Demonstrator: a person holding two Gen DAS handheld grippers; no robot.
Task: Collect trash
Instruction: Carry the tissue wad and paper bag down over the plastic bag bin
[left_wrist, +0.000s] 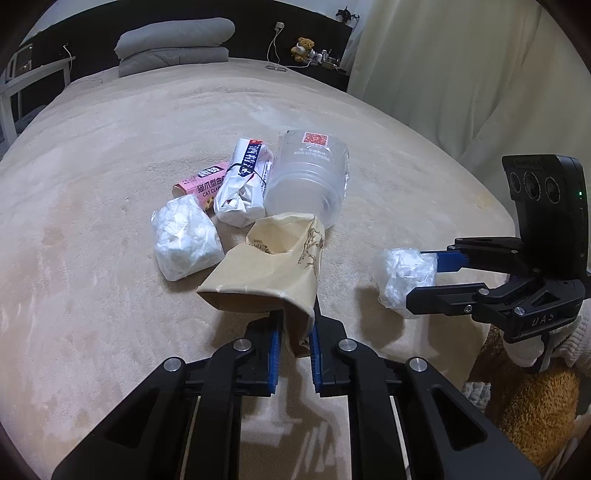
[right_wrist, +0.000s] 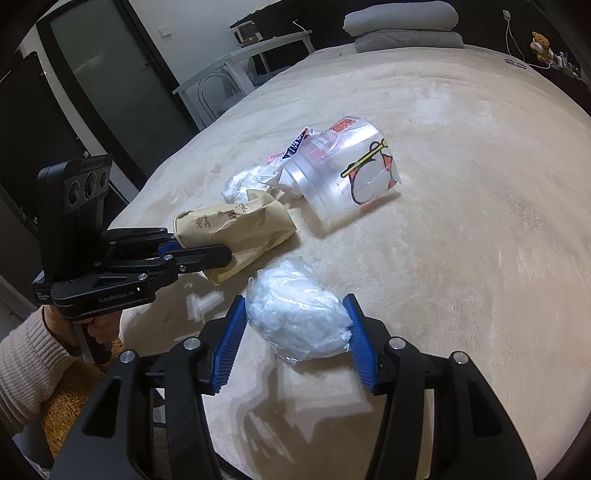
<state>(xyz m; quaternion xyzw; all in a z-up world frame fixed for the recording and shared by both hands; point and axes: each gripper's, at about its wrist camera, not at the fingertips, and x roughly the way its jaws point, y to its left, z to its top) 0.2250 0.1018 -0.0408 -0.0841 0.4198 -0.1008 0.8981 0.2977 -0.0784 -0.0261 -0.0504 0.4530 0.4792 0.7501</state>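
Pink packet (left_wrist: 201, 183) "CAT CLAW"; left gripper (right_wrist: 207, 254) "GenRobot.AI".

Both tools are matte black plastic. The left gripper (left_wrist: 294, 341) has ribbed blue pads (left_wrist: 274, 350) on its inner faces and round silver screws (left_wrist: 242, 345) at the linkage joints. The right gripper (right_wrist: 297, 338) is built alike, with blue ribbed pads (right_wrist: 231, 345). At the left of the right wrist view, "GenRobot.AI" is printed in white above a pistol handle; a black three-lens camera block (right_wrist: 88, 184) tops it. A cream ribbed knit sleeve (right_wrist: 26, 360) covers the wrist.
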